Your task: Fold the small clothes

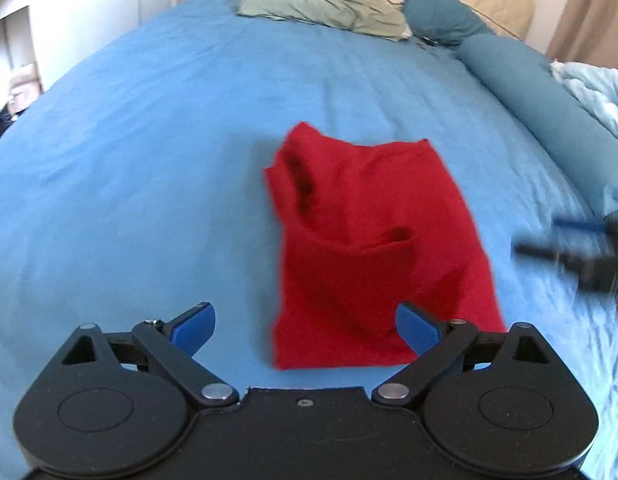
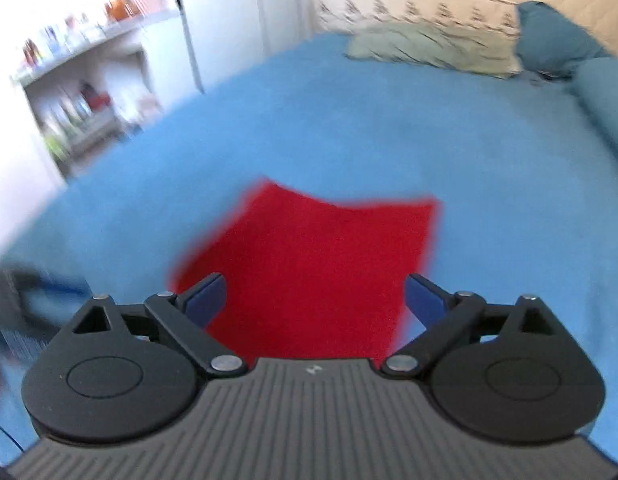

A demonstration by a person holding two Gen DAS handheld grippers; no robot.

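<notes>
Red garment (image 1: 373,248) lies folded on the blue bedsheet (image 1: 149,160), mid-bed. Left gripper (image 1: 305,328) hovers at its near edge, jaws spread wide, empty. Right gripper (image 2: 315,300) likewise wide apart over the cloth, gripping nothing.

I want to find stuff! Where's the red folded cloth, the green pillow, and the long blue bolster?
red folded cloth (image 1: 373,240), left wrist view, middle fold
pale green pillow (image 1: 321,8), left wrist view, top
long teal bolster (image 1: 541,100), left wrist view, side

Blue-sheeted bed (image 1: 149,140) w/ folded red garment (image 1: 373,248), green pillow (image 1: 329,8), teal bolster (image 1: 549,108).
</notes>
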